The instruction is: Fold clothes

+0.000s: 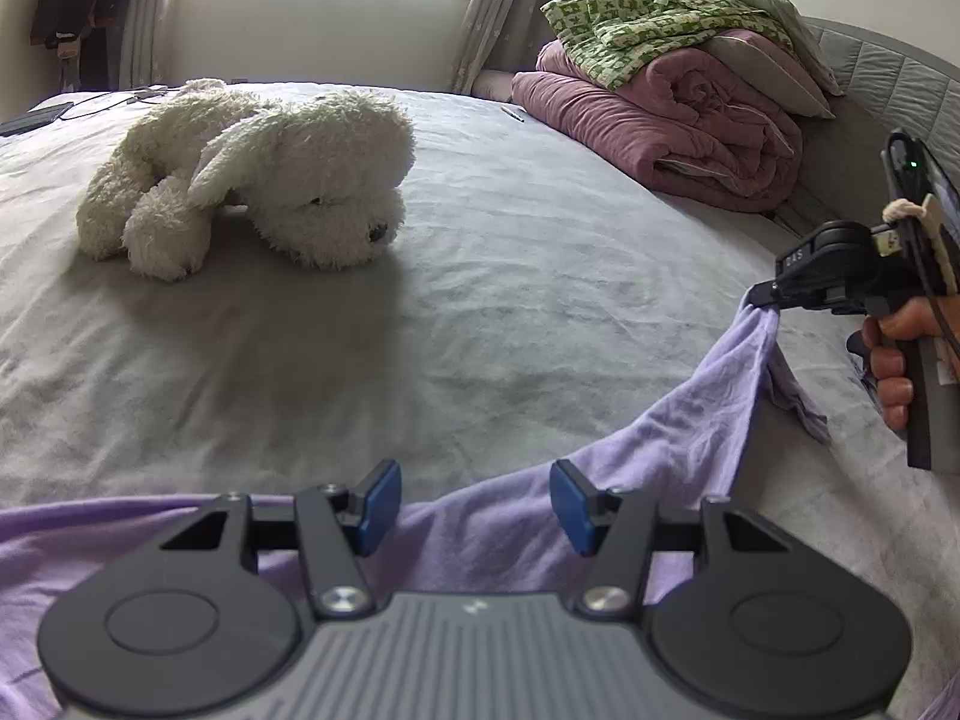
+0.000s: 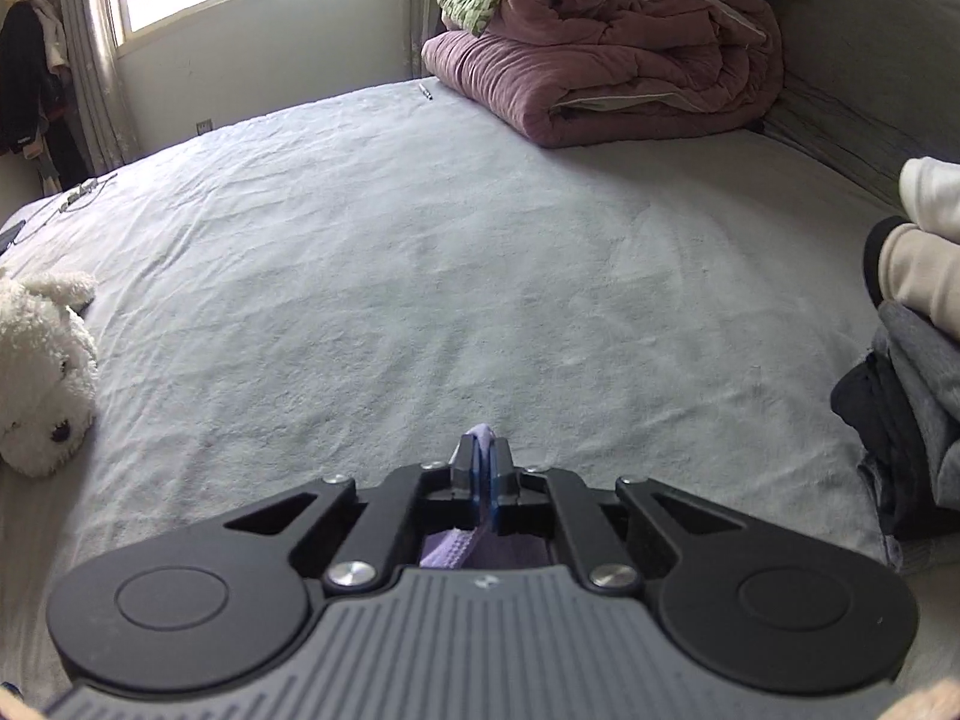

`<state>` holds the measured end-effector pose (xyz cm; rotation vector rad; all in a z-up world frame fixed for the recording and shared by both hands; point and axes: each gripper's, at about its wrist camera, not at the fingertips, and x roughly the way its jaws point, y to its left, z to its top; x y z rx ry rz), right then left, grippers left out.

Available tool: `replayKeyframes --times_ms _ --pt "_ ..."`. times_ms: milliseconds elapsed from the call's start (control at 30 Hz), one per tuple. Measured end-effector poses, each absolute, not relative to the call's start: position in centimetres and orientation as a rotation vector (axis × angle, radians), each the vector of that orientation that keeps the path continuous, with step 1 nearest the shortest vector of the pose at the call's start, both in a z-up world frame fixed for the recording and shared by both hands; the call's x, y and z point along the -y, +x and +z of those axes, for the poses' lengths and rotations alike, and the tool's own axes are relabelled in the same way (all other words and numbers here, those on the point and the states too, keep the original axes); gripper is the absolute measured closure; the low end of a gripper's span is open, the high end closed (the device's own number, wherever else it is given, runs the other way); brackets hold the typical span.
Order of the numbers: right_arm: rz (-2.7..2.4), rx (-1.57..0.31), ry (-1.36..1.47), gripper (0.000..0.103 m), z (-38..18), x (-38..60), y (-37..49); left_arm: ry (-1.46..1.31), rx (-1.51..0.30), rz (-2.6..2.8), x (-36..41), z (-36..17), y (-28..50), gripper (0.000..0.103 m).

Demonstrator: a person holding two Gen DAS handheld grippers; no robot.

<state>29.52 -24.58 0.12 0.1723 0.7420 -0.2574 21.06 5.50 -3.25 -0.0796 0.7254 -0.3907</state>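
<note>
Right claw pinching lavender garment; left claw open above it.

My right claw (image 2: 483, 468) is clamped on an edge of the lavender garment (image 1: 690, 420), lifting that corner off the bed (image 1: 480, 300). My left claw (image 1: 474, 507) has its blue pads (image 1: 381, 504) spread apart, gripping nothing, with the cloth draped beneath it. Plush dog (image 1: 258, 180) lies to the left on the sheet; folded quilts (image 1: 672, 120) are stacked far right, a clothes pile (image 2: 912, 390) at the right edge.

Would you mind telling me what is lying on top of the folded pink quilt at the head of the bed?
A green patterned garment is draped over the pink quilt, with a grey pillow beside it. Whatever lies beneath the garment is covered.
</note>
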Motion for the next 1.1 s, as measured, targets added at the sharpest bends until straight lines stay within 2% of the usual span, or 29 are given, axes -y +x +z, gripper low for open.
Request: replayKeyframes --times_ms 233,367,400,467,767,967,1000,1067,1100 --pt "-0.213 -0.782 0.121 0.096 -1.4 24.2 31.1 -0.072 -0.724 -0.407 -5.3 -3.3 20.9 0.047" --pt "-0.183 -0.788 0.081 0.082 -1.0 24.2 30.7 -0.073 -0.720 -0.426 -5.1 -3.1 20.8 0.048" --pt "-0.173 -0.786 0.067 0.073 -0.6 24.2 30.4 -0.075 -0.719 -0.436 -5.0 -3.1 20.7 0.048" --pt "-0.162 -0.783 0.032 0.070 0.0 24.2 29.6 -0.086 -0.712 -0.489 -4.7 -2.9 20.4 0.048" --pt "-0.094 -0.849 -0.057 0.070 -0.3 23.7 27.9 -0.115 -0.690 -0.761 -2.1 -3.3 19.0 0.048" --pt "-0.099 -0.898 -0.074 0.070 -2.0 23.5 28.4 -0.060 -0.724 -0.753 -0.3 -4.7 18.8 0.058" --pt "-0.101 -0.902 -0.075 0.072 -2.2 23.6 28.5 -0.046 -0.721 -0.745 -0.1 -4.8 18.7 0.058" --pt "-0.106 -0.906 -0.081 0.086 -2.5 23.7 28.6 -0.017 -0.712 -0.729 0.2 -5.0 18.6 0.062" --pt "-0.116 -0.902 -0.096 0.097 -2.4 23.6 28.6 -0.003 -0.706 -0.720 0.3 -5.1 18.5 0.072"
